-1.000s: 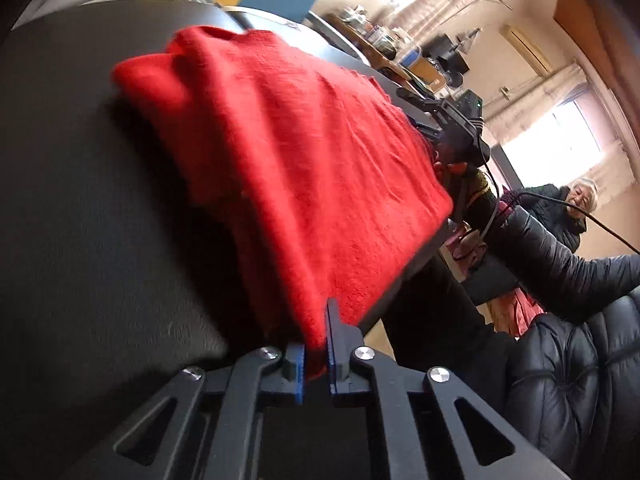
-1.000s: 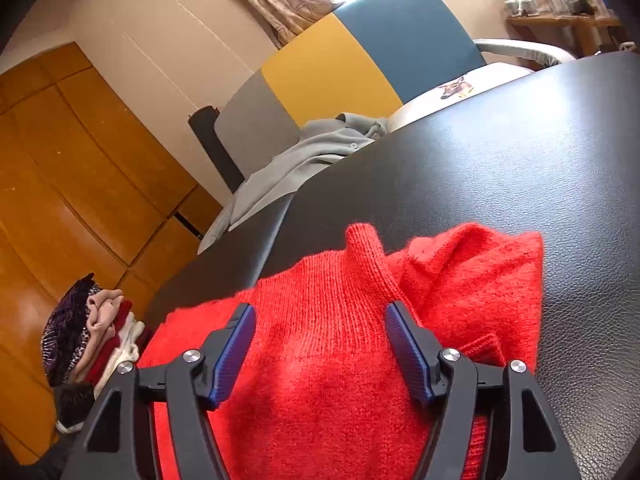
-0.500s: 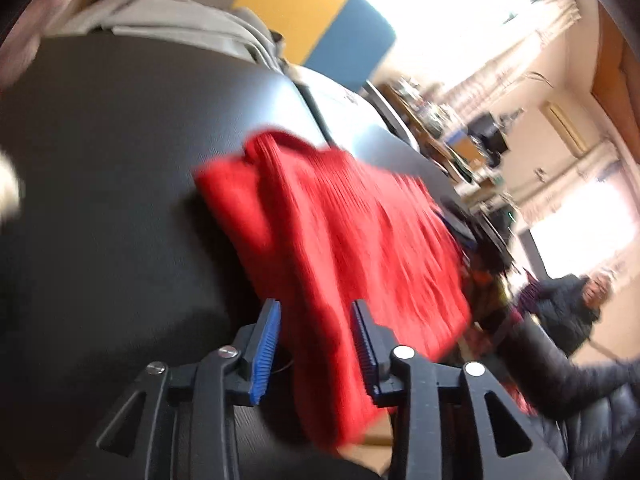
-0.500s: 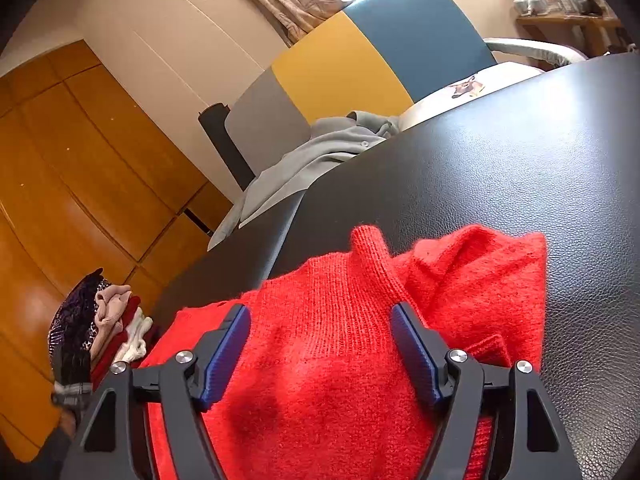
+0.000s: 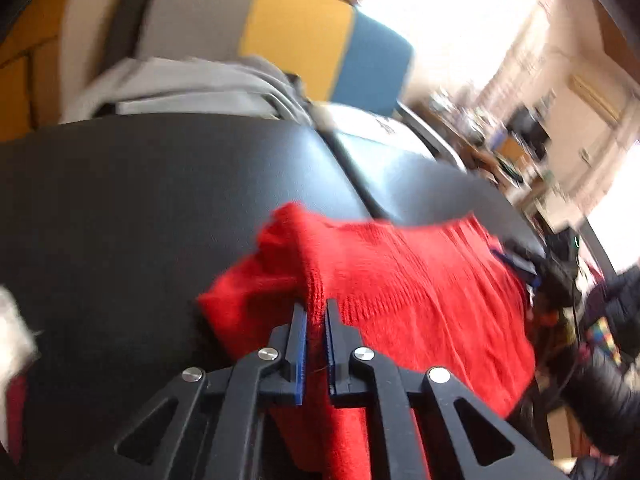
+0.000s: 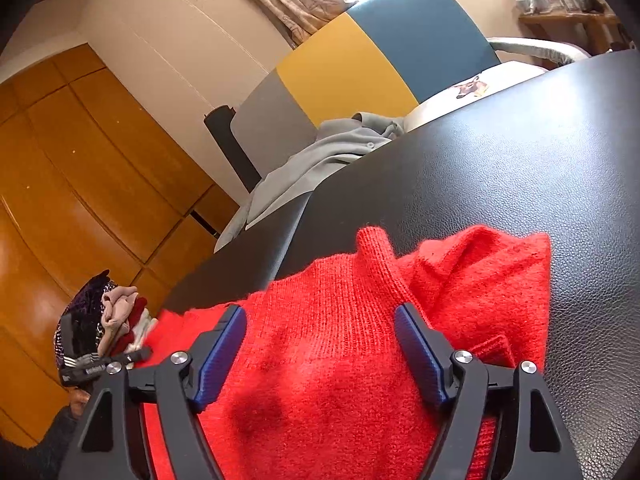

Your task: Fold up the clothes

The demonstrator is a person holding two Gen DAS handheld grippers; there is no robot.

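Note:
A red knitted sweater (image 5: 404,284) lies partly folded on a black leather-like table (image 5: 140,208). My left gripper (image 5: 316,316) is shut on a ribbed edge of the sweater near its bunched left end. In the right wrist view the sweater (image 6: 340,344) fills the foreground, and my right gripper (image 6: 320,320) is open with its blue pads either side of the fabric, just above it. The left gripper also shows at the sweater's far edge in the right wrist view (image 6: 120,360).
A grey garment (image 6: 320,160) hangs over the table's far edge by a grey, yellow and blue chair (image 6: 360,64). A pile of clothes (image 6: 100,320) sits at the left beside wooden cupboards. A person in a dark jacket (image 5: 608,380) is at the right.
My left gripper let go of the sweater's hanging edge, opened, moved along the table and has shut on the ribbed edge near the bunched end. The right gripper has stayed open and almost still.

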